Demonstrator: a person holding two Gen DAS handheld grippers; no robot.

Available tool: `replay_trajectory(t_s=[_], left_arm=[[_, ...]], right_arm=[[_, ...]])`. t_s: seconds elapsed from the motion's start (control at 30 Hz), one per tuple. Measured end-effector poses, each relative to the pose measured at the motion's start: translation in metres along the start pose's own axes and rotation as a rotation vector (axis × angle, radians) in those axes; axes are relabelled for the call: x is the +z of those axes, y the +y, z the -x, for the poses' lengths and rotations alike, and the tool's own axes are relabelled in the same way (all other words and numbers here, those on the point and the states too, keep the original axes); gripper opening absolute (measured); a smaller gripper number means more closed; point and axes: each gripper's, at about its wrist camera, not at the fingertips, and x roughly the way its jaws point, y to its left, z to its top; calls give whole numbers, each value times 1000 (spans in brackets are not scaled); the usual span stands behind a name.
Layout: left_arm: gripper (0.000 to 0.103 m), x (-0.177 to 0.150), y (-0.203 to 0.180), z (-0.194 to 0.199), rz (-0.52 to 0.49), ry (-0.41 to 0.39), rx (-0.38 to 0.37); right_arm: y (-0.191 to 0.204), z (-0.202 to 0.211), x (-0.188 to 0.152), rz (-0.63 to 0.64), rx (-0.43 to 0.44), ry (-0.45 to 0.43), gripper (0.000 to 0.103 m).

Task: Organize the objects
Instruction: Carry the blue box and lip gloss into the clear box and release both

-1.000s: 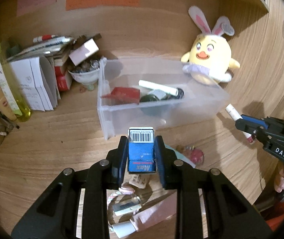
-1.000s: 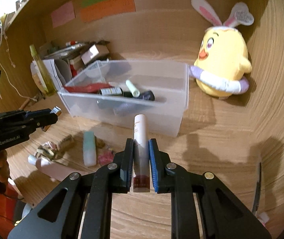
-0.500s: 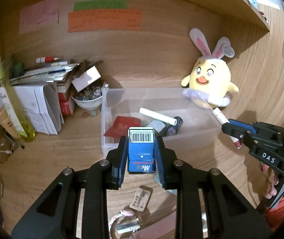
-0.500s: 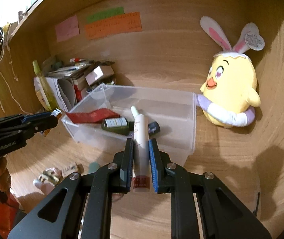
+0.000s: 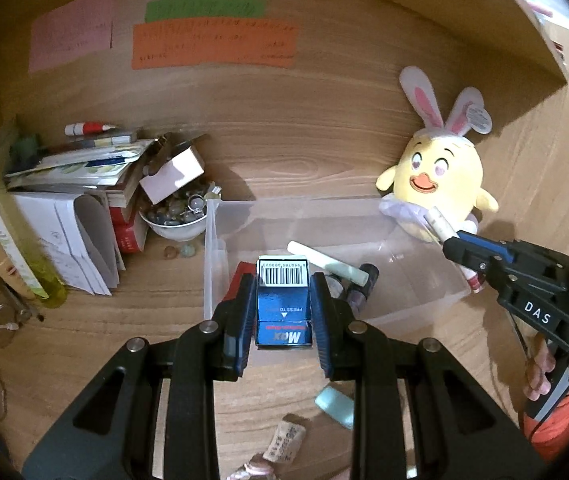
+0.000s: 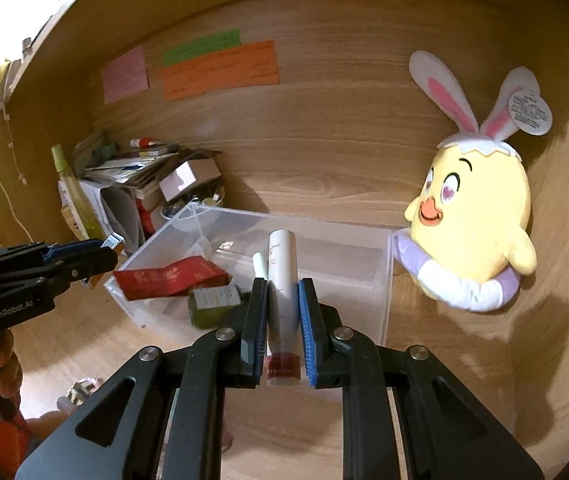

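Both hand-held grippers are hovering loaded at the clear bin, with clutter crowding its left side.

The left hand-held gripper (image 5: 283, 300) is pinching a small blue box (image 5: 283, 308); the right hand-held gripper (image 6: 283, 322) is pinching a white tube (image 6: 282, 280), both in front of the clear bin (image 5: 424, 280) sitting on the tabletop (image 5: 84, 340). A yellow plush chick (image 6: 472, 216) is leaning against the bin's right end; a bowl of stones (image 5: 176, 220), stacked papers (image 5: 64, 236) and a yellow-green bottle (image 5: 12, 224) are pressing in at the left. Inside, a red packet (image 6: 172, 278) and a pale stick (image 5: 324, 262) are lying, partly hidden behind the gripper fingers. Loose items on the near tabletop are being cut off by the gripper frames and are hard to identify.
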Motion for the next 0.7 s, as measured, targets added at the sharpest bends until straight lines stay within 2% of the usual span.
replay_trajectory(t_s=[0.27,0.57,0.7], left_arm=[[27,8,4,-29,18,46,-5],[27,6,3,-59,12,107,-26],[27,4,1,-63,4,107,-34]], right_arm=[[-6,-28,11,17,-10,33,14],[-12,-63,0,13,-26,120,14],[-14,-70,-3,8,-18,146,14]])
